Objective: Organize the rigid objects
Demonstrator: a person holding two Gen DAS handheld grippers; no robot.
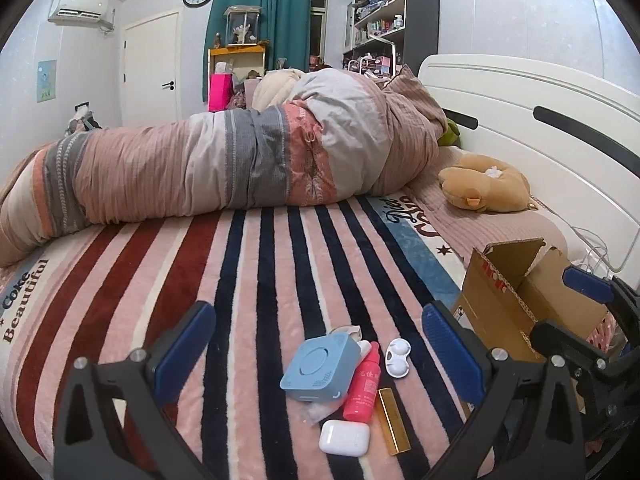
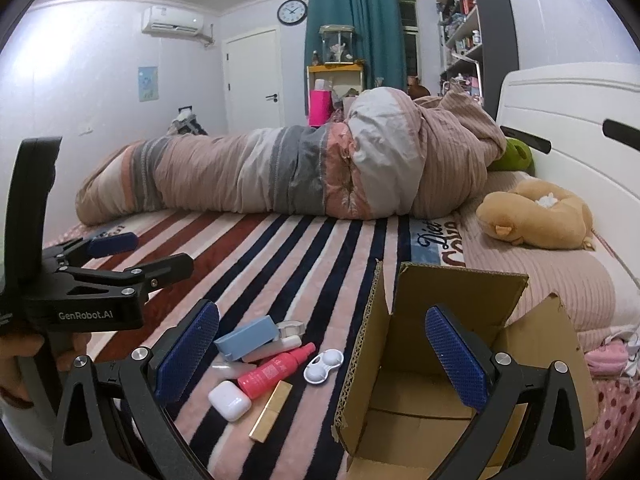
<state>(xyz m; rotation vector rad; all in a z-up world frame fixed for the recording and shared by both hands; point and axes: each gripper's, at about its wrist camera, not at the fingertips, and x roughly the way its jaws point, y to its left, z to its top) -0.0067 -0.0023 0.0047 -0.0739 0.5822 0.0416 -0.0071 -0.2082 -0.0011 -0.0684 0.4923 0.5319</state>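
Small items lie clustered on the striped blanket: a light blue square box point(image 1: 318, 366) point(image 2: 246, 338), a pink spray bottle point(image 1: 362, 386) point(image 2: 276, 368), a white earbud case point(image 1: 345, 438) point(image 2: 229, 396), a gold lipstick tube point(image 1: 394, 420) point(image 2: 271, 410) and a white contact-lens case point(image 1: 398, 358) point(image 2: 323, 366). An open cardboard box point(image 1: 516, 300) point(image 2: 424, 364) stands to their right. My left gripper point(image 1: 318, 354) is open and empty above the cluster; it also shows in the right wrist view point(image 2: 148, 252). My right gripper point(image 2: 322, 354) is open and empty over the box's left wall; it also shows in the left wrist view point(image 1: 580, 308).
A rolled quilt point(image 1: 224, 164) lies across the far side of the bed. A tan plush toy point(image 1: 486, 184) sits by the white headboard point(image 1: 520, 120). White cables point(image 1: 592, 248) lie near the box. Pink fabric point(image 2: 604, 360) lies right of the box.
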